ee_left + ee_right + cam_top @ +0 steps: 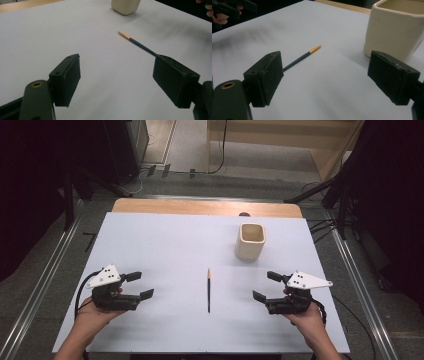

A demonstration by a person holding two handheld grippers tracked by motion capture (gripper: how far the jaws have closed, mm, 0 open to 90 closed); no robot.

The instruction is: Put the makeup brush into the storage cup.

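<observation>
One pencil [208, 290] lies flat on the white table [165, 245], midway between the two grippers, well apart from each and untouched, its gold tip pointing away from the person toward the far edge. Beyond it, nearer the right gripper [264, 286] than the left gripper [142, 285], stands one cream cup [250, 241], upright, its square mouth open. Both grippers hover low over the table with jaws spread wide and nothing between them, each aimed inward at the pencil; seen from the left gripper, the pencil runs just past the tip of one jaw. The likely job is to lift the pencil and drop it into the cup. The risk lies in the pencil being thin and flush with the table: jaws closing too high would miss it, closing at a slant could roll or flick it away, and pressing down hard could scrape the pads on the surface. Carried near one end, it could swing and knock the cup's rim instead of going in.
</observation>
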